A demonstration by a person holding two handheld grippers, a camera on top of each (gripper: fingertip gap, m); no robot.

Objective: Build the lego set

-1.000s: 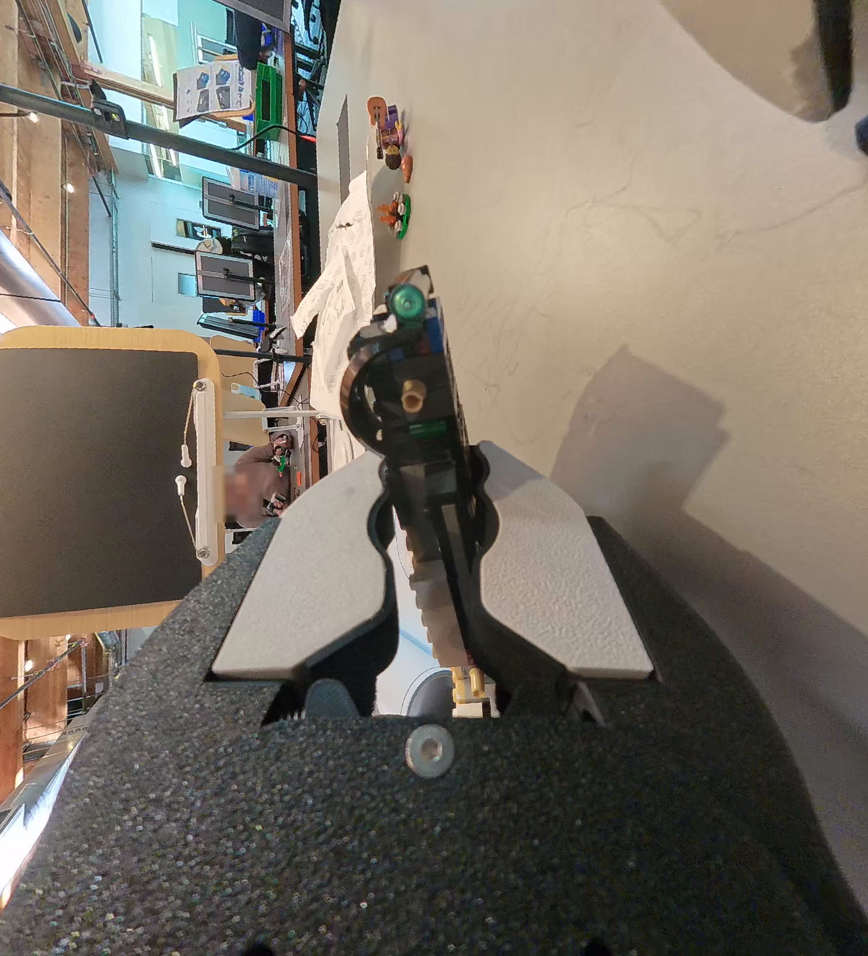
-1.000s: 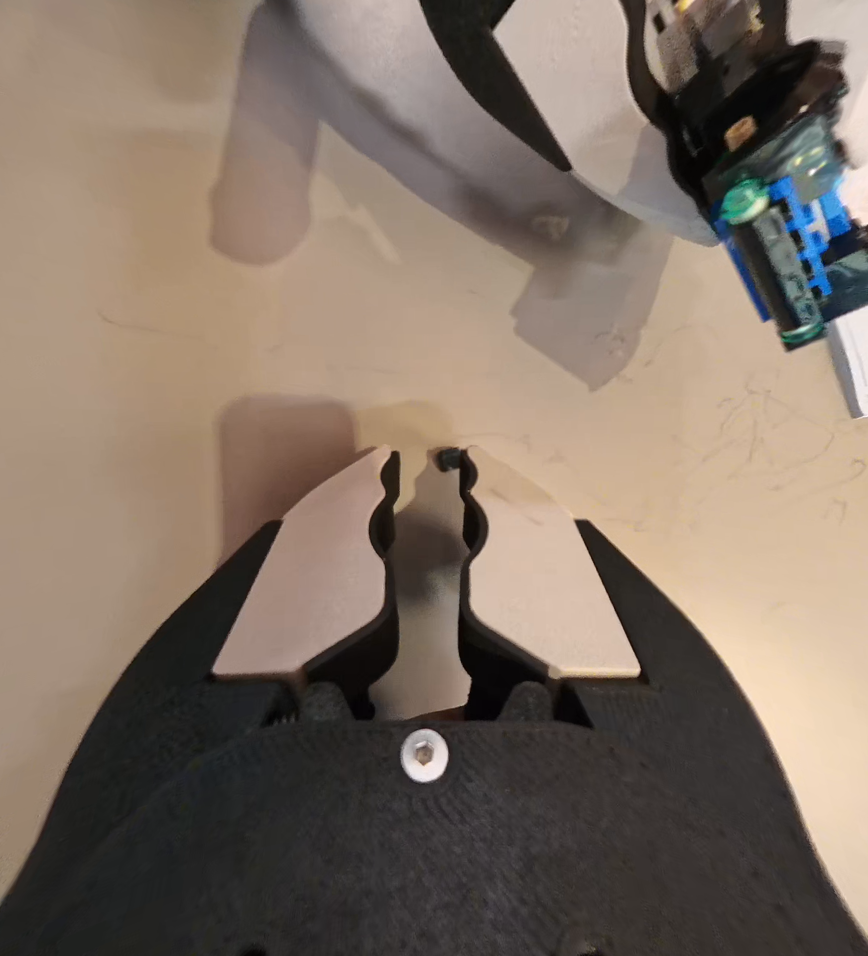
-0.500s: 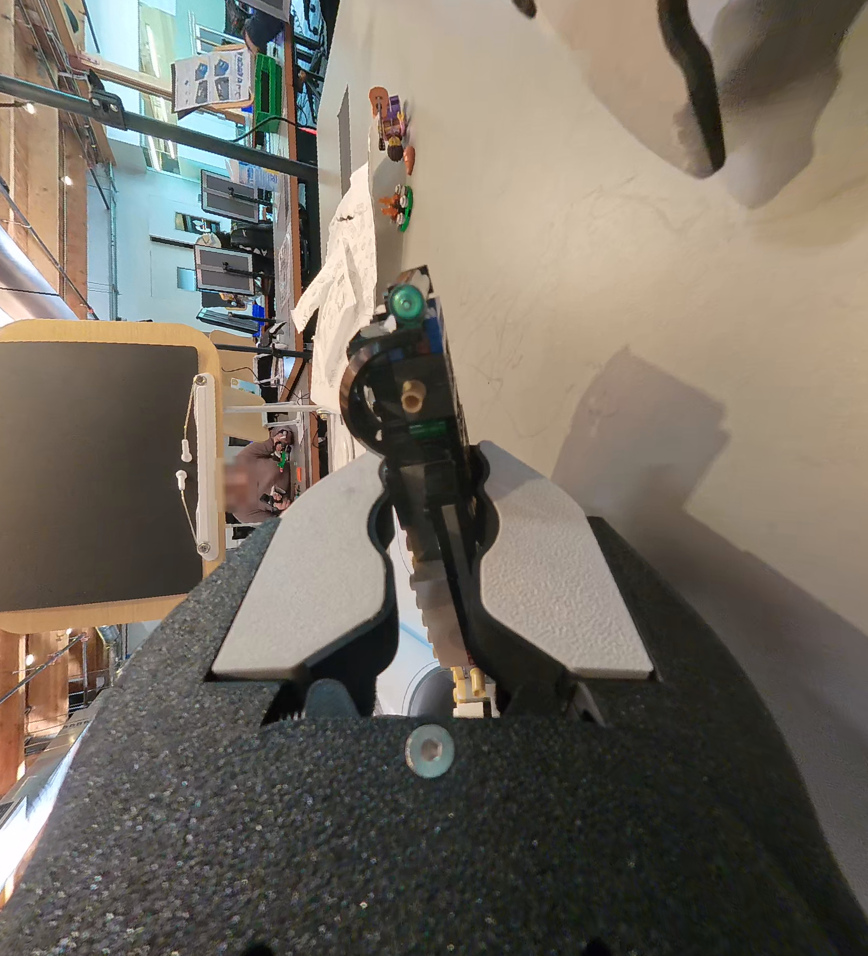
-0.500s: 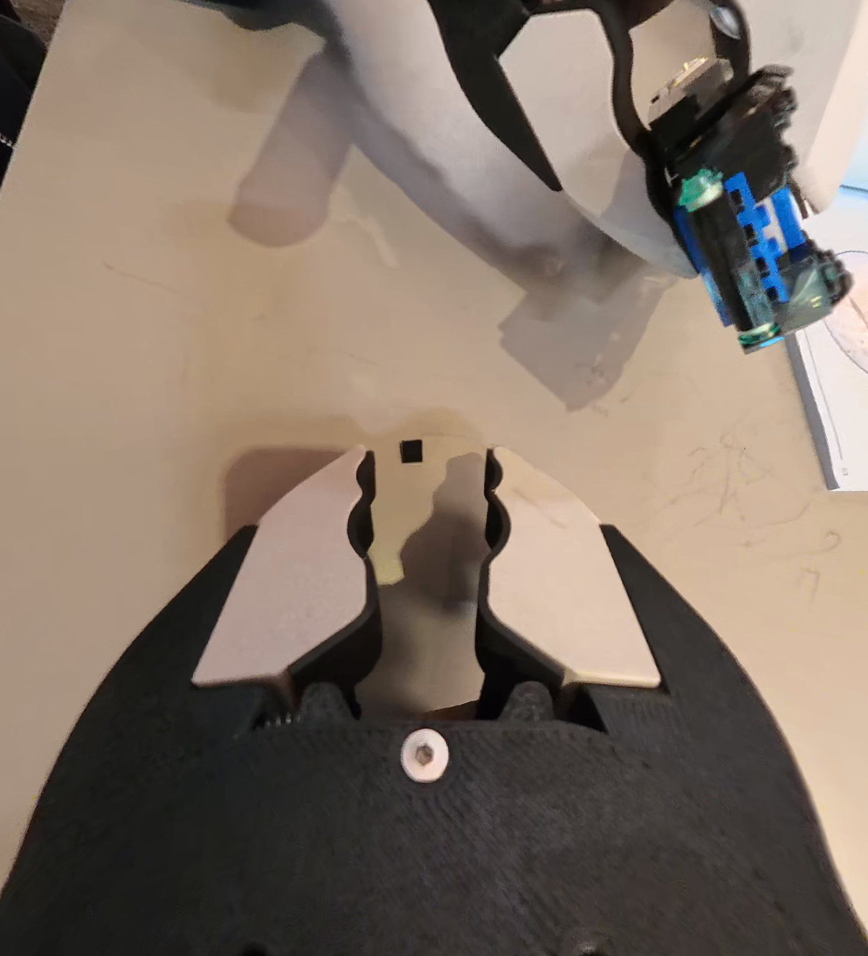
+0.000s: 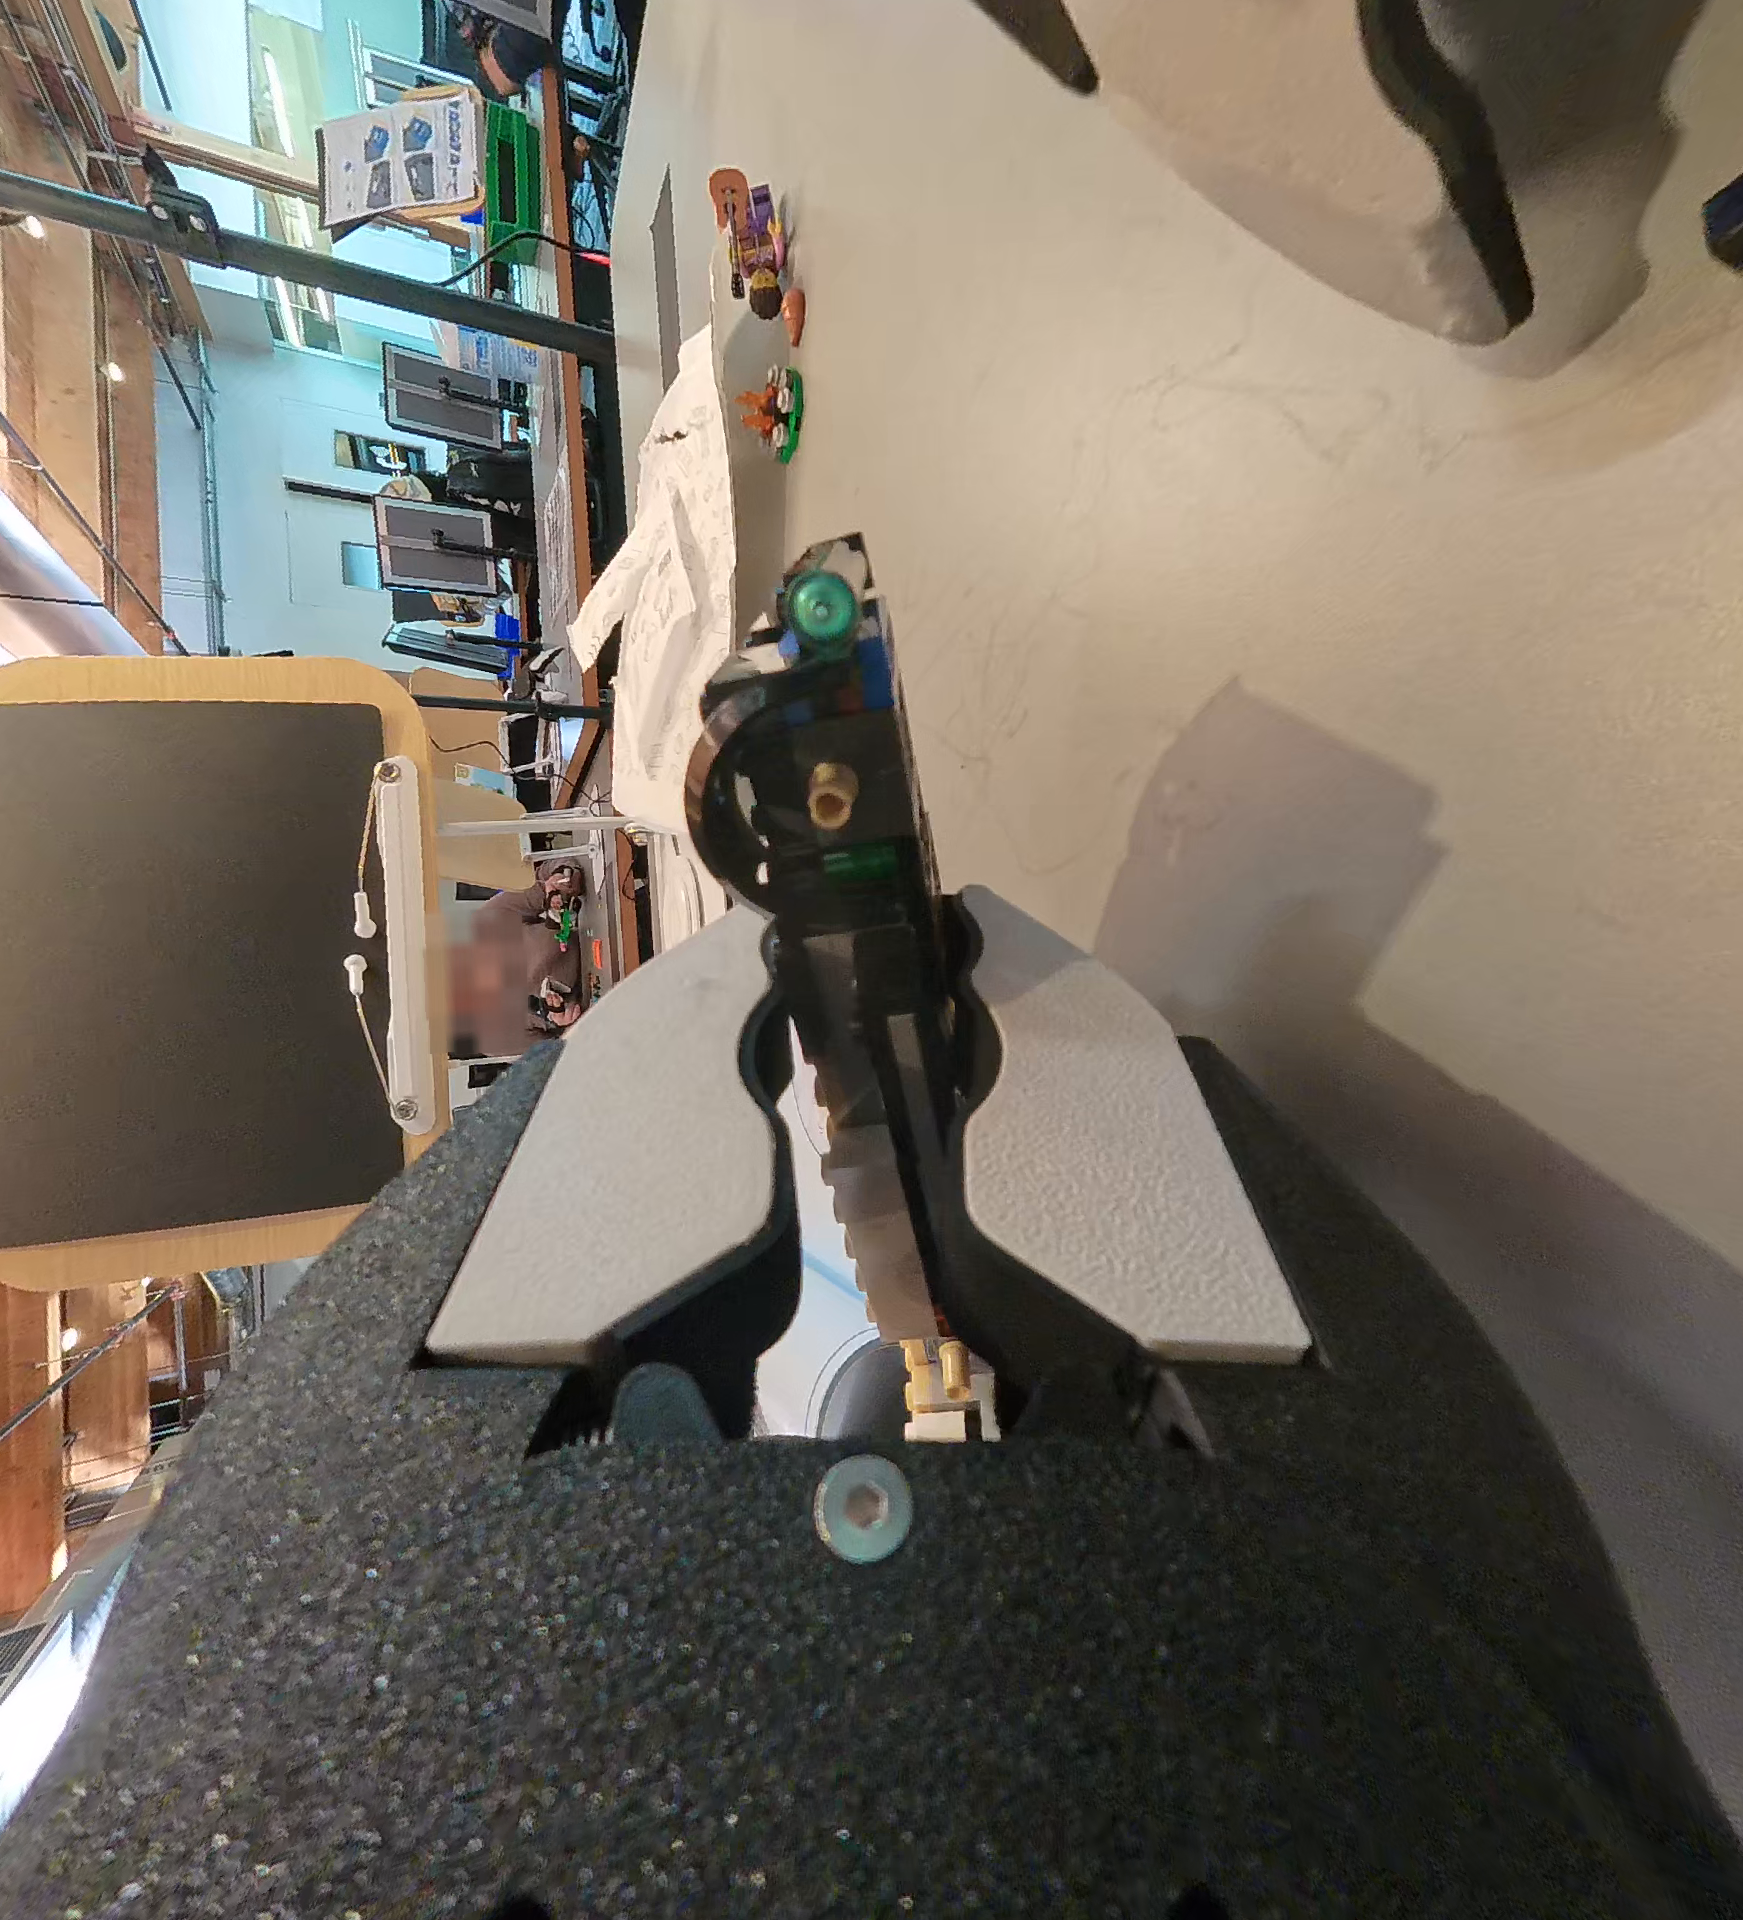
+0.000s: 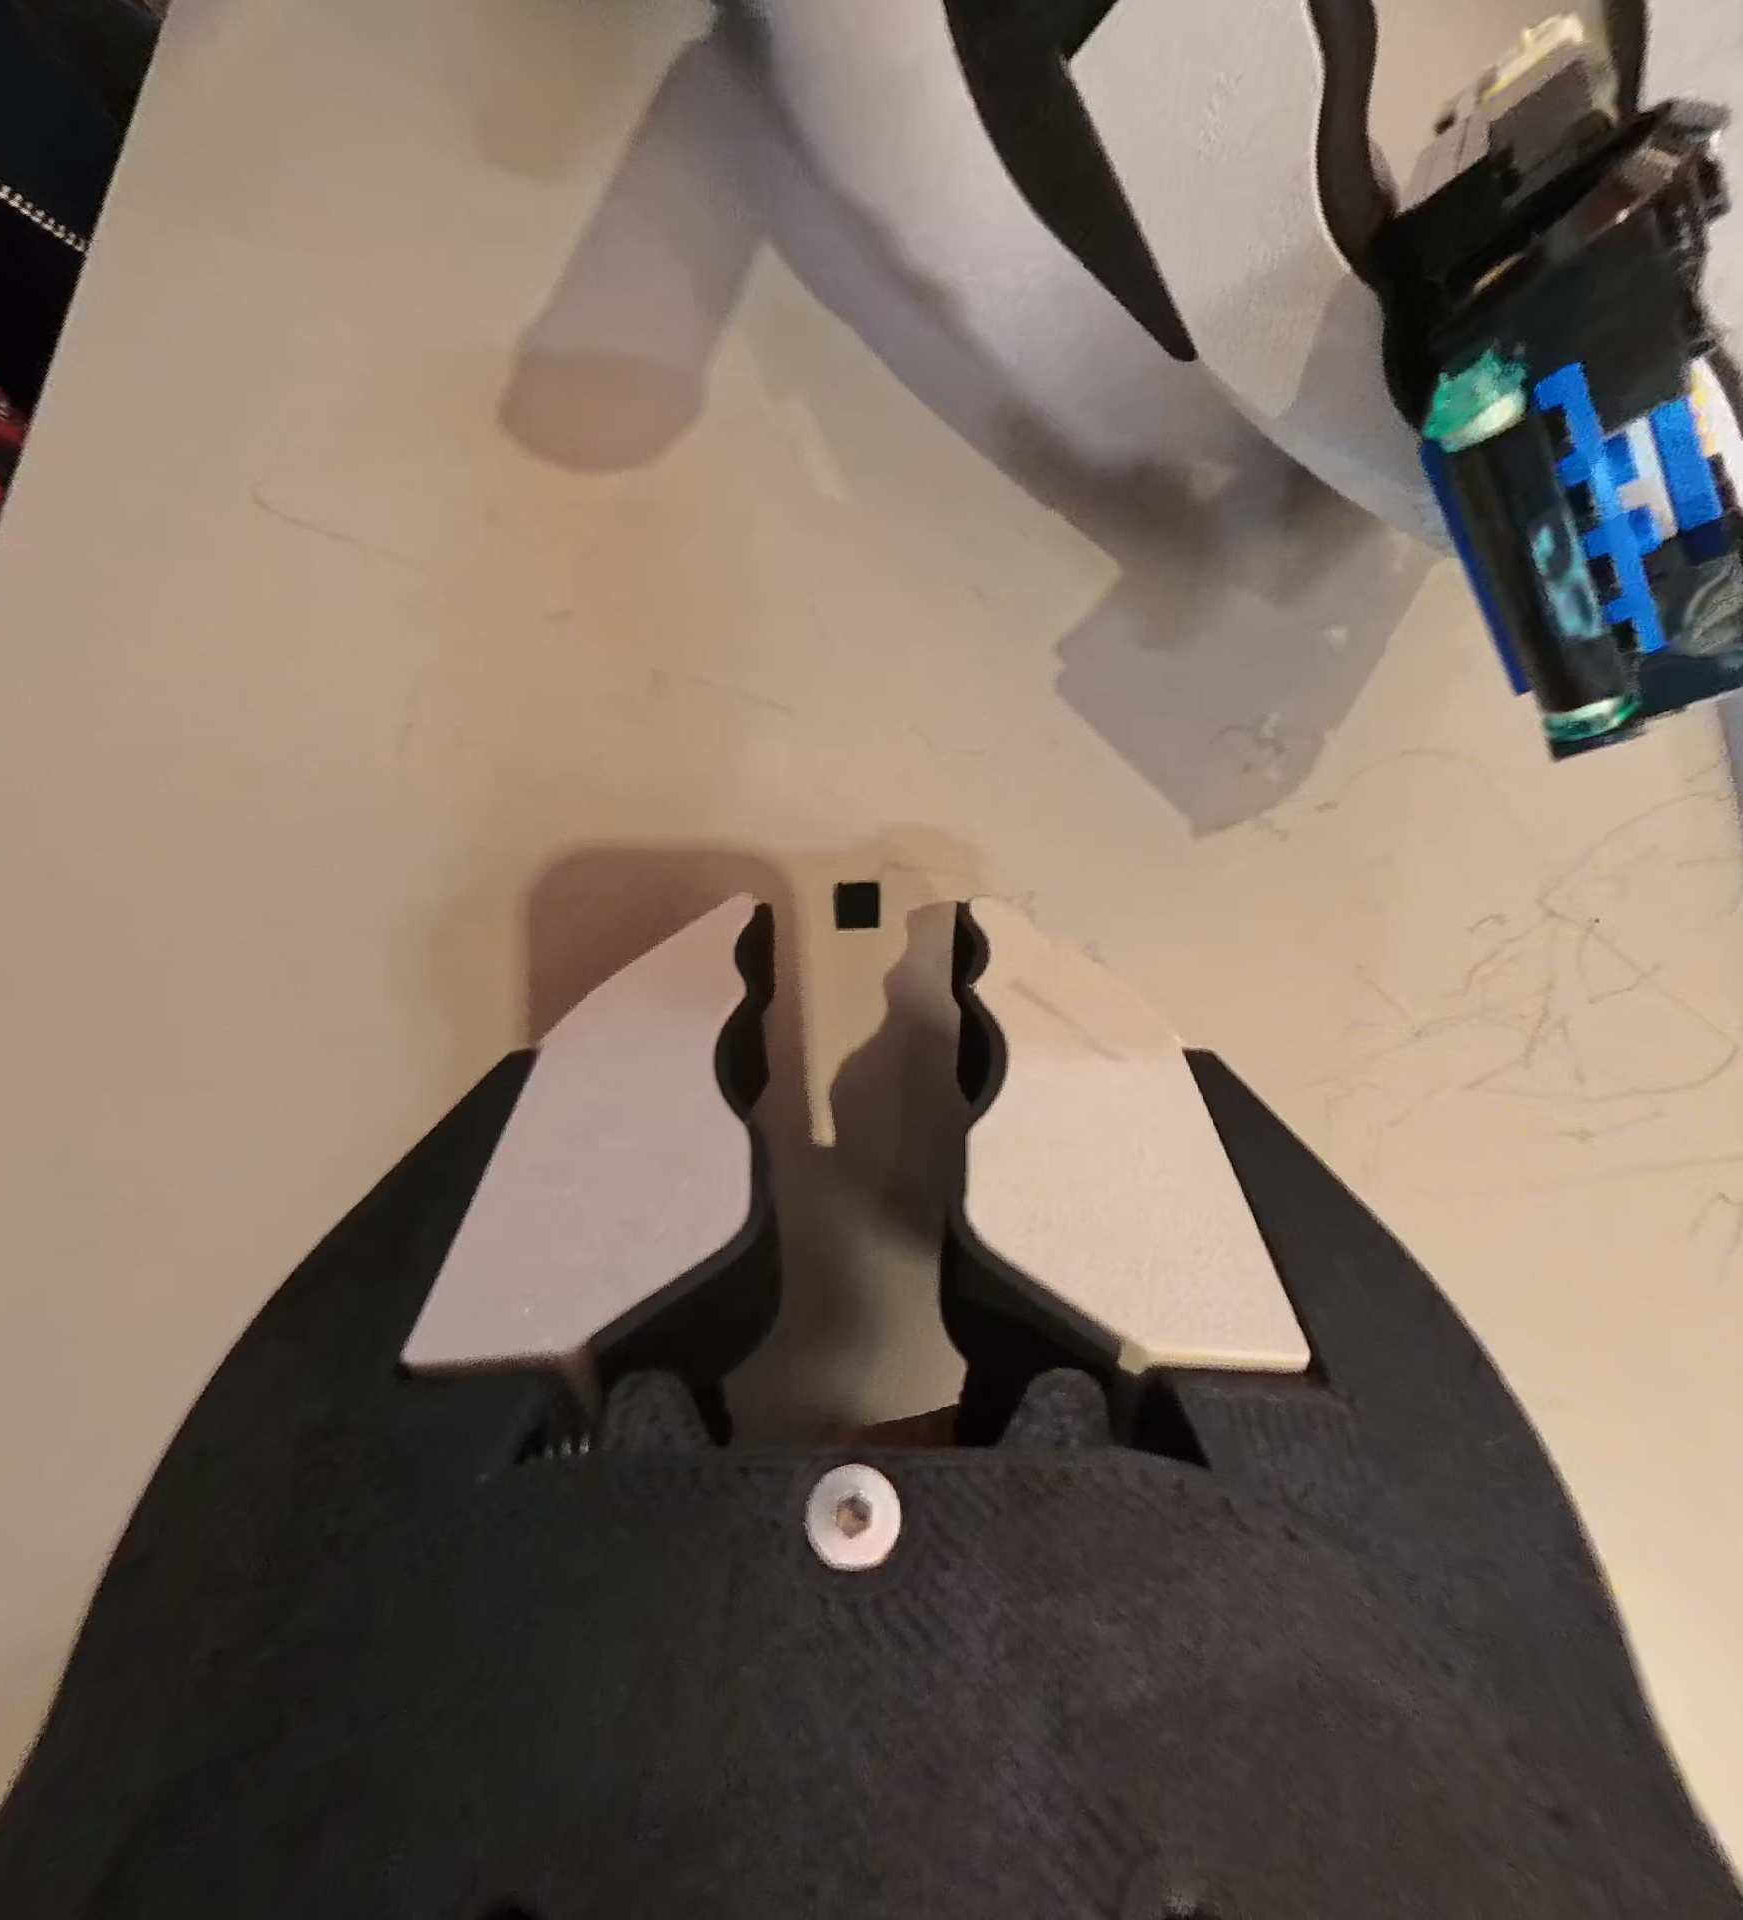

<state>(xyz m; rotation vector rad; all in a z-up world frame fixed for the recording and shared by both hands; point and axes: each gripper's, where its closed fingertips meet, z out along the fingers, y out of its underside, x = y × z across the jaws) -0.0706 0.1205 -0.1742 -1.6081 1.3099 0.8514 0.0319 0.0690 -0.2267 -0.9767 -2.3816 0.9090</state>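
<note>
- The right gripper now has its fingers apart and holds nothing. A second ago they stood closer together, with the small black piece right at the tip of the right finger. Since then they have spread wider and then narrowed a little.
- The small black piece now lies flat on the surface, just past the fingertips, about midway between them and touching neither. It seems the earlier closing did not catch it, but this is only a judgement.
- The left gripper has not changed: its fingers stay closed on the black and blue brick model, which sticks out beyond the tips. In the right wrist view the brick model is at the far right, above the surface.
- Farther off lie a white paper sheet and small toy figures.
- Hard to make out: the left gripper and the model are blurred in the right wrist view, and the model is cut off at the frame edge. The back part of the model is hidden between the fingers.
</note>
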